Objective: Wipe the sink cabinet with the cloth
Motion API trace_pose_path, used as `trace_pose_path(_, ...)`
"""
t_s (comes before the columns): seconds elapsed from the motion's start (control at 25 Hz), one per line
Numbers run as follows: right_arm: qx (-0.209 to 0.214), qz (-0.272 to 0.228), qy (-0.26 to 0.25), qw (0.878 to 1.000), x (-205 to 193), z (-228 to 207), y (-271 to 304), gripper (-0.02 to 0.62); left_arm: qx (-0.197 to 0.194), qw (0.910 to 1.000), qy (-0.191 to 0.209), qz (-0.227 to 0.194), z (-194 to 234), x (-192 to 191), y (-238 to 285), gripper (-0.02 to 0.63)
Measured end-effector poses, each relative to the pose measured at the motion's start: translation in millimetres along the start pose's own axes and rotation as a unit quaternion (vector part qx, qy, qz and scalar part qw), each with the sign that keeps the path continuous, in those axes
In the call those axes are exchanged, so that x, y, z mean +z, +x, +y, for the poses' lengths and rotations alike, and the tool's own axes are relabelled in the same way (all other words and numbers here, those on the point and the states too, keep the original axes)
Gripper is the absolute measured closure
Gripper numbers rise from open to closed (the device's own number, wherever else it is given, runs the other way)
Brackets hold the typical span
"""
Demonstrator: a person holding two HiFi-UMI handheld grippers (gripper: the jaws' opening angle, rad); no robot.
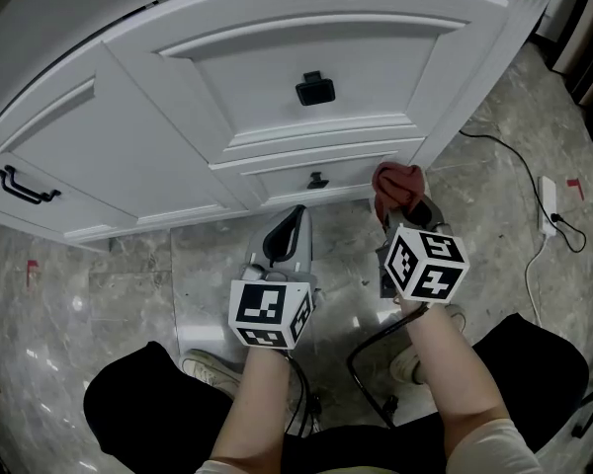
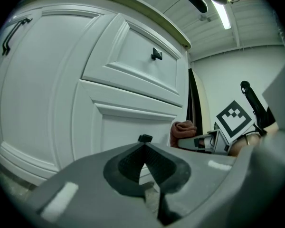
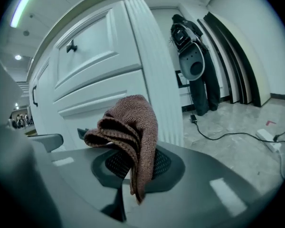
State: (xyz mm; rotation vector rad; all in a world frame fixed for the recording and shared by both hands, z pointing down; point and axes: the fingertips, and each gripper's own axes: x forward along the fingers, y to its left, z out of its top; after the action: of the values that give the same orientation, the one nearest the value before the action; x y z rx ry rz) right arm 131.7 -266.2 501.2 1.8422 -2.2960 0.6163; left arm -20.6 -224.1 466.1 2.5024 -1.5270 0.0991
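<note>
The white sink cabinet [image 1: 277,77] curves across the top of the head view, with a black knob [image 1: 315,89] on its upper drawer. My right gripper [image 1: 403,208] is shut on a reddish-brown knitted cloth [image 1: 397,186], held bunched just off the cabinet's lower right corner. In the right gripper view the cloth [image 3: 130,127] is folded over and hangs between the jaws. My left gripper [image 1: 295,215] is shut and empty, pointing at the lower drawer front. In the left gripper view its fingertips [image 2: 143,147] meet, and the cloth [image 2: 183,128] shows to the right.
A small black handle [image 1: 317,179] sits on the lower drawer and a bar handle [image 1: 20,187] on the left door. A white power strip [image 1: 549,205] and a black cable [image 1: 504,151] lie on the marble floor at right. The person's shoes [image 1: 212,368] are below the grippers.
</note>
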Motion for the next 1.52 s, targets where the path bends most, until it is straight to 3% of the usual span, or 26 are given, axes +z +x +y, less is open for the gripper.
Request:
trace_pose_path(0.36,0.119,0.093,-0.023,0.988,-77,114,36,0.517,0.052,0.9984,-0.018,0.012,57,-15,-37,0.606)
trace_pose_path(0.72,0.204,0.108,-0.008,0.973,-103,209,66,0.517,0.097,0.9946,-0.025,0.025,112,-31,-73,0.606)
trace_pose_path(0.88,0.206,0.106,0.011,0.973,-107,224,75,0.517,0.104,0.9938,-0.029,0.025,123,-34,-80,0.606)
trace_pose_path(1.08,0.197,0.097,-0.002,0.976,-106,220,75,0.517,0.097,0.9946,-0.030,0.021,120,-30,-77,0.606)
trace_pose_path(1.52,0.139,0.098,0.057,0.984,-94,161,68,0.518,0.081,0.9961,-0.024,0.027,96,-31,-56,0.606)
